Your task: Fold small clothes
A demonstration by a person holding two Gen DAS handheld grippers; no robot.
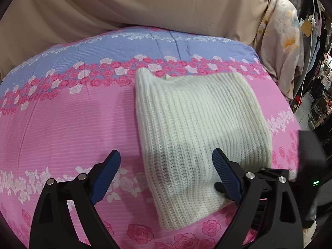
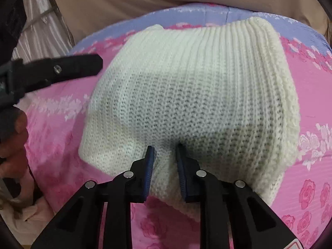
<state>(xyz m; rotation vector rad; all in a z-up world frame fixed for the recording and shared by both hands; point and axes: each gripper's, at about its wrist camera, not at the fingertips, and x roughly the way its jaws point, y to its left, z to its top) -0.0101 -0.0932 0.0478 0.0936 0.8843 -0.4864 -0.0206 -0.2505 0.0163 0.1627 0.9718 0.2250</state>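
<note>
A cream ribbed knit garment [image 1: 195, 124] lies folded in a rough rectangle on the pink and blue flowered bedspread [image 1: 62, 120]. My left gripper [image 1: 166, 157] is open, its jaws wide apart over the garment's near left edge, holding nothing. In the right wrist view the garment [image 2: 197, 87] fills the middle. My right gripper [image 2: 165, 151] is shut on a pinch of its near edge. The left gripper's black finger [image 2: 68, 68] shows at the left of that view, above the bedspread beside the garment.
A beige curtain [image 1: 145, 4] hangs behind the bed. A flowered blanket [image 1: 280, 47] drapes at the back right, with cluttered shelves [image 1: 319, 87] beyond the bed's right edge. A person's hand [image 2: 14, 145] shows at the left.
</note>
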